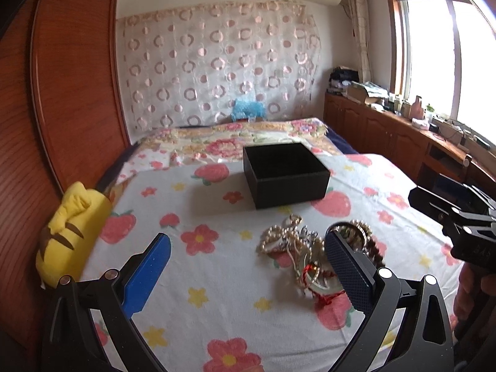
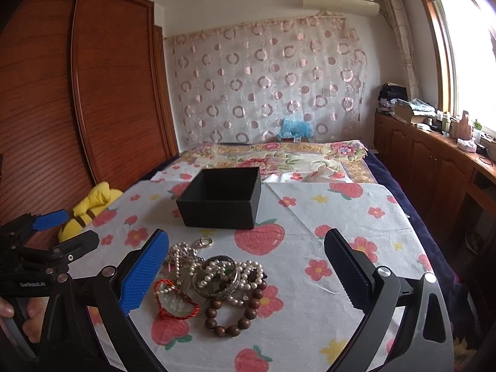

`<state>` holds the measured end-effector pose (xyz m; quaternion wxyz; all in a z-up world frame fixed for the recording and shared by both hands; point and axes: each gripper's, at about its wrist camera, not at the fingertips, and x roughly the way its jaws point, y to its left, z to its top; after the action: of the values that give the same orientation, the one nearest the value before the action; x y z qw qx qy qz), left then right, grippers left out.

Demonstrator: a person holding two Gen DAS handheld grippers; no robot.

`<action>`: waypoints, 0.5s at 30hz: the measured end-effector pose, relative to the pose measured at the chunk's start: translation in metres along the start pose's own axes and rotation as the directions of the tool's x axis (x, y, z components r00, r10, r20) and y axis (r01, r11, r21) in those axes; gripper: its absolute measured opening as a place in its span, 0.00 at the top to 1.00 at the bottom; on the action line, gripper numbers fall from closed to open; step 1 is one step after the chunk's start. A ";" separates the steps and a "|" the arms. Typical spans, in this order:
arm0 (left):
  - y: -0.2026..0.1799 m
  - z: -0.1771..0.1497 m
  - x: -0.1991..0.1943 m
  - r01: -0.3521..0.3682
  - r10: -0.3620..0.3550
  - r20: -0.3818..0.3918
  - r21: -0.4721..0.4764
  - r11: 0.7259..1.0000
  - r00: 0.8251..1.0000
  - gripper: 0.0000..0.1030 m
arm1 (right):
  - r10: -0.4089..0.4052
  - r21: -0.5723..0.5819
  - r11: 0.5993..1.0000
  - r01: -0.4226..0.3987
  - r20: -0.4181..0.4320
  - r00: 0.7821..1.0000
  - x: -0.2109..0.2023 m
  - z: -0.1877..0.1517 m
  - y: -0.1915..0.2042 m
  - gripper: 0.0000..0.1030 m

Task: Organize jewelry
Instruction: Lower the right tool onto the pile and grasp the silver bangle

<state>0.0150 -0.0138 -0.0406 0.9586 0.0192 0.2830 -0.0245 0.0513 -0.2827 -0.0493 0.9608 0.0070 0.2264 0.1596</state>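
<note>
The task looks barely begun. The black box stands open on the flowered bed sheet, and as far as its dark inside can be seen from here, nothing lies in it. All the jewelry pile is heaped on the sheet just in front of the box, on the near side, apart from it. So every piece remains to be lifted out and sorted into the box.

In the pile, the wooden bead bracelet lies nearest, a closed ring flat on the sheet. A red cord loops at the left side, a silver bangle sits in the middle, tilted on the other pieces, and a pearl strand winds through the heap toward a small metal ring on the far side. The heap is tangled, with no single clear direction; it spreads slightly more from left to right than from near to far.

The right gripper hovers over the near part of the pile, its jaws spread wide, holding nothing; the pile lies between them, closer to the blue left finger. The left gripper is likewise wide open and empty, with the pile near its right finger. A yellow plush toy lies at the left edge of the bed.
</note>
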 end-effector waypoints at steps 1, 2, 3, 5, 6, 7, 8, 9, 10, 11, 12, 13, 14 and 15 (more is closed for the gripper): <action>0.001 -0.002 0.003 0.002 -0.002 -0.012 0.001 1.000 1.000 0.07 | 0.000 -0.012 1.000 0.000 -0.013 1.000 0.007 0.000 0.000 0.02; 0.002 -0.004 0.006 0.007 -0.007 -0.026 0.002 1.000 1.000 0.07 | 0.005 -0.022 1.000 -0.005 -0.026 1.000 0.013 -0.001 0.001 0.02; 0.002 -0.007 0.009 0.011 -0.011 -0.040 0.004 1.000 0.999 0.07 | 0.007 -0.033 0.999 -0.008 -0.038 0.999 0.019 -0.001 0.000 0.02; 0.005 -0.012 0.015 0.023 -0.022 -0.061 0.008 1.000 0.998 0.07 | 0.017 -0.052 0.998 -0.021 -0.068 0.998 0.030 -0.002 0.000 0.04; 0.006 -0.014 0.017 0.032 -0.031 -0.073 0.010 0.999 0.997 0.07 | 0.025 -0.061 0.998 -0.030 -0.088 0.996 0.037 -0.003 0.000 0.05; 0.008 -0.016 0.021 0.041 -0.040 -0.083 0.011 0.999 0.996 0.07 | 0.035 -0.069 0.997 -0.043 -0.111 0.993 0.043 -0.004 -0.001 0.09; 0.009 -0.018 0.024 0.050 -0.049 -0.094 0.012 0.999 0.994 0.07 | 0.046 -0.075 0.996 -0.056 -0.130 0.990 0.048 -0.005 0.000 0.11; 0.010 -0.020 0.026 0.058 -0.057 -0.103 0.013 0.998 0.993 0.07 | 0.064 -0.082 0.994 -0.077 -0.155 0.986 0.055 -0.006 0.001 0.16; 0.010 -0.021 0.028 0.067 -0.066 -0.111 0.013 0.998 0.992 0.07 | 0.074 -0.089 0.992 -0.090 -0.175 0.982 0.061 -0.008 0.002 0.20; 0.011 -0.022 0.031 0.074 -0.072 -0.115 0.010 0.997 0.991 0.07 | 0.079 -0.100 0.990 -0.100 -0.198 0.977 0.066 -0.009 0.003 0.23; 0.013 -0.023 0.031 0.083 -0.082 -0.116 0.004 0.997 0.990 0.07 | 0.084 -0.109 0.988 -0.109 -0.213 0.973 0.071 -0.012 0.005 0.25; 0.013 -0.024 0.033 0.090 -0.089 -0.115 0.000 0.996 0.989 0.07 | 0.091 -0.116 0.986 -0.120 -0.230 0.969 0.075 -0.014 0.007 0.29; 0.013 -0.025 0.034 0.095 -0.095 -0.115 0.001 0.995 0.989 0.07 | 0.100 -0.122 0.984 -0.134 -0.251 0.963 0.079 -0.016 0.009 0.35; 0.013 -0.026 0.035 0.103 -0.101 -0.119 0.003 0.995 0.988 0.07 | 0.104 -0.127 0.982 -0.142 -0.264 0.959 0.084 -0.019 0.013 0.37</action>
<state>0.0312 -0.0006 -0.0809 0.9375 0.0104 0.3399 -0.0735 0.1100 -0.2457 -0.1011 0.9097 -0.0694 0.3355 0.2347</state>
